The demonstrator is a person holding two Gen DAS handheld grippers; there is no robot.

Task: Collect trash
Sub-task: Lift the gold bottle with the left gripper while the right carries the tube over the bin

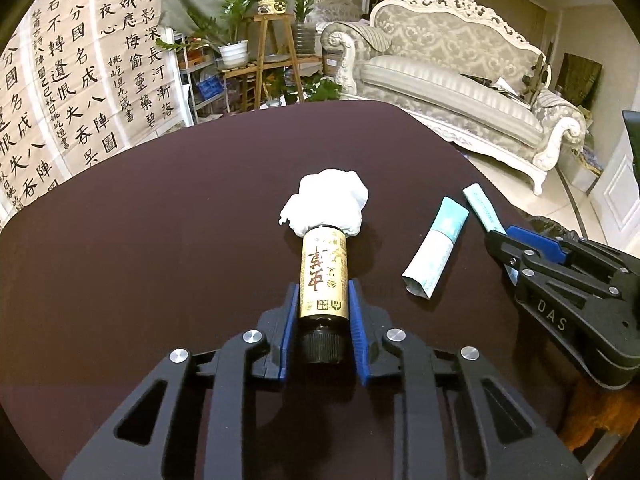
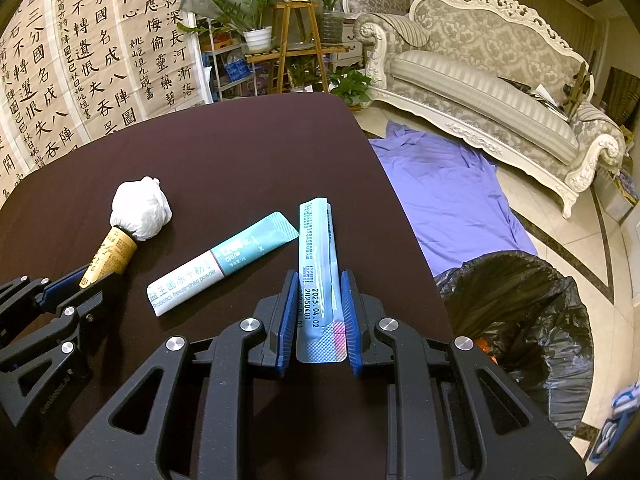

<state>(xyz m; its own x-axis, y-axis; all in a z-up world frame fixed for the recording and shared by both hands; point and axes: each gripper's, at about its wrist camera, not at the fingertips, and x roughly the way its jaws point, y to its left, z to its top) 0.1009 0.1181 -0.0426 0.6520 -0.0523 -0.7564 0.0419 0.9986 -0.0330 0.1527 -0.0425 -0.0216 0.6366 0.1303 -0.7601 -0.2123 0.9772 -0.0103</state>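
- Left gripper (image 1: 323, 316) clamps a small gold-labelled bottle (image 1: 323, 280) lying on the dark table (image 1: 160, 260), its base touching a crumpled tissue (image 1: 326, 206); lifting may drag the tissue.
- Right gripper (image 2: 319, 312) apparently pinches a blue sachet (image 2: 318, 264) near the table's edge beside the bin bag (image 2: 516, 312); the slick foil could slip.

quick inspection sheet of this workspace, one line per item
surface: dark table, bare apart from the trash
job's things: bottle, tissue ball, sachet, second sachet, bin bag beside table
clutter: nothing seen
grippers: left hand-held gripper around bottle; right hand-held gripper around sachet
cables: nothing seen
surroundings: sofa, purple cloth on floor, plants, calligraphy scrolls
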